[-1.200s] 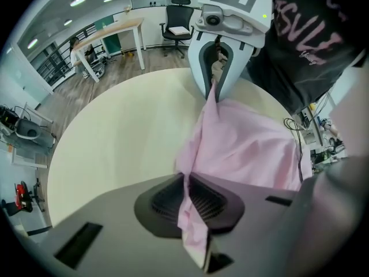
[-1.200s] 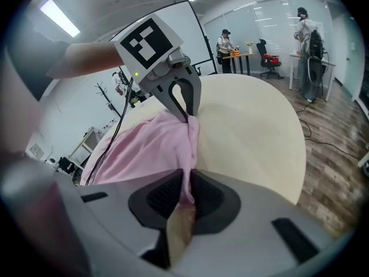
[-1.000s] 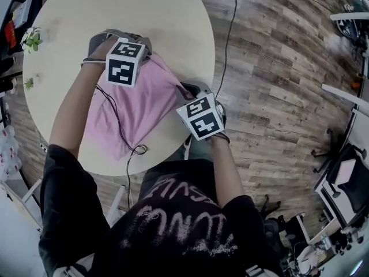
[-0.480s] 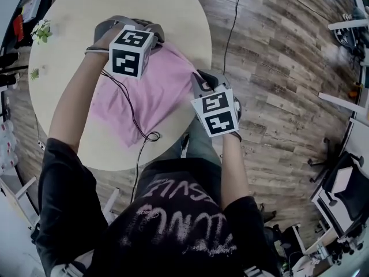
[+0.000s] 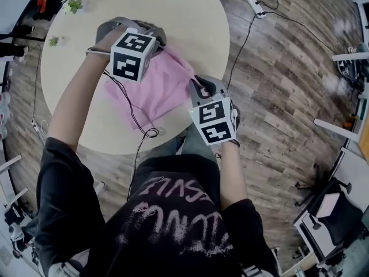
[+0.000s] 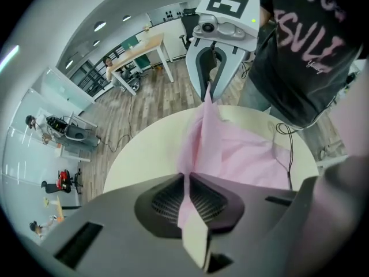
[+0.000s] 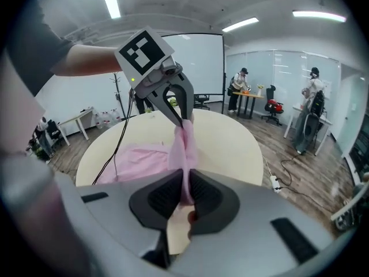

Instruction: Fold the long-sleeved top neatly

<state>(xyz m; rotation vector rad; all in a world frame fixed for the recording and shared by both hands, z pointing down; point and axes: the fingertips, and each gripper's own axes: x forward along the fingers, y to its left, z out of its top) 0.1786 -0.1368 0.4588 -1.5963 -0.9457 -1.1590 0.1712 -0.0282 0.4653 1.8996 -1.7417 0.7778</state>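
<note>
Over the round pale tabletop (image 5: 173, 16), the left gripper (image 6: 185, 180) pinched the pink long-sleeved top (image 5: 155, 85). The right gripper (image 7: 185, 183) clamped it too.

In the head view the jaws of the left gripper (image 6: 185, 179) are hidden under the left marker cube (image 5: 131, 56), and those of the right gripper (image 7: 185, 180) under the right marker cube (image 5: 214, 120). The cubes also cover the two pinched places of the pink top (image 5: 158, 88), so I cannot tell which part of the garment each one holds. Its sleeves are lost in the folds. The desk (image 5: 179, 22) is cut off by the picture's edge at 12 o'clock. A green plant (image 5: 73, 2) at the desk's 11 o'clock is too small to name. In both gripper views the gripper's grey body hides the near desk, and the people (image 7: 239, 88) far behind are tiny.
</note>
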